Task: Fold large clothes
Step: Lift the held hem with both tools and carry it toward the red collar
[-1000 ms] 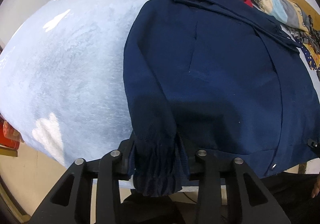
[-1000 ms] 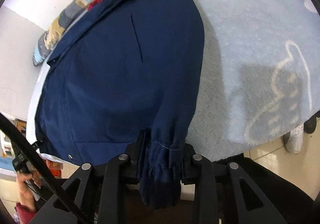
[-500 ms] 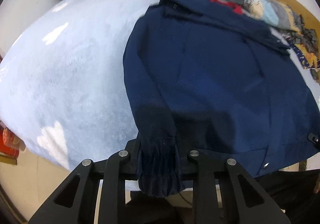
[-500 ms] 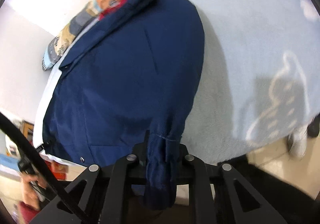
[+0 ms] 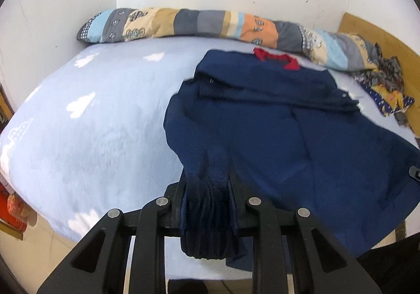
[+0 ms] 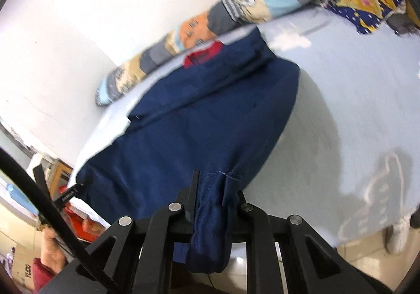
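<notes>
Left wrist view: the left gripper [image 5: 207, 186] has its fingers clamped on a ribbed cuff of the navy jacket [image 5: 288, 136], which lies spread on the bed [image 5: 92, 136] toward its near edge. The right gripper [image 6: 215, 196] pinches what seems the other sleeve end, though blurred. A patchwork quilt [image 5: 210, 23] lines the far edge.

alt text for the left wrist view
The left tool grips a ribbed cuff of a navy jacket spread on a pale blue bed. A patchwork bolster lies along the white wall behind.
</notes>
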`<state>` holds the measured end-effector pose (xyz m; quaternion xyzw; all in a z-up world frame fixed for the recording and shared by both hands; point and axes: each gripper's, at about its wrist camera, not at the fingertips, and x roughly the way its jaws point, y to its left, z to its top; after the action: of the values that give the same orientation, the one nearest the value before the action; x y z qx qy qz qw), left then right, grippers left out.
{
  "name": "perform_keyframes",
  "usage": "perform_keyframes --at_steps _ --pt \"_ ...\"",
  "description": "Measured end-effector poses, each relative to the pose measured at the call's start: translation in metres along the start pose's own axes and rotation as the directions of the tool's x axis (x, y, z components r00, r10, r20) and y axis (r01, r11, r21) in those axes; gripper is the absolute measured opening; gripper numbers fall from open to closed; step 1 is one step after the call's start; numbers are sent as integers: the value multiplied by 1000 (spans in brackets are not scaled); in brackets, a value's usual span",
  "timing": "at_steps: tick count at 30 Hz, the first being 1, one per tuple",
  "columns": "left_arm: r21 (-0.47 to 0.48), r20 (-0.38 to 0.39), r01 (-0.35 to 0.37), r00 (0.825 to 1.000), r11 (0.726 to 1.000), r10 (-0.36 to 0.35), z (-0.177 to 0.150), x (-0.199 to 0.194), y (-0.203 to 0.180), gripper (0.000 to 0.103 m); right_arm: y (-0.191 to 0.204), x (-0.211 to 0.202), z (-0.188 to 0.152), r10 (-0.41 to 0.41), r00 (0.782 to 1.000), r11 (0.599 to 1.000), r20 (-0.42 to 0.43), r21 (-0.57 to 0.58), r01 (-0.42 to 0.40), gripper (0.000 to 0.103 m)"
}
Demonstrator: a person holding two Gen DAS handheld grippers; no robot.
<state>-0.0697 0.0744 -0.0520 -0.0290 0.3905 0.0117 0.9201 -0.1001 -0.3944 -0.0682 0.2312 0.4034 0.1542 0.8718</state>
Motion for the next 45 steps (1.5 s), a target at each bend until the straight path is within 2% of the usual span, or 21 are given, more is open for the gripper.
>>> perform_keyframes --at_steps 7,11,15,21,28,37,41,45 --pt "-64 39 18 999 998 -15 38 -9 17 23 11 -10 37 45 997 999 68 9 -46 14" --pt "-84 58 -6 998 996 11 52 -11 28 23 9 -16 59 73 992 996 101 35 -77 14" --pt "-111 63 4 998 994 3 69 -13 35 23 7 -18 80 99 988 993 116 50 -105 14" --pt "-105 72 -20 997 994 27 100 -4 32 23 10 -9 119 132 983 989 129 54 -140 14" --pt "-99 82 -28 996 995 36 149 17 27 23 6 14 173 140 983 986 122 72 -150 14" --pt "-62 64 -49 997 997 53 222 82 15 23 -10 76 249 113 987 989 115 84 -123 14" --pt "-49 25 -51 998 997 52 263 137 8 23 -28 121 284 83 993 990 85 108 -92 14" --pt "-42 -63 -64 996 997 62 299 214 1 23 -56 185 318 45 999 986 31 162 -49 14"
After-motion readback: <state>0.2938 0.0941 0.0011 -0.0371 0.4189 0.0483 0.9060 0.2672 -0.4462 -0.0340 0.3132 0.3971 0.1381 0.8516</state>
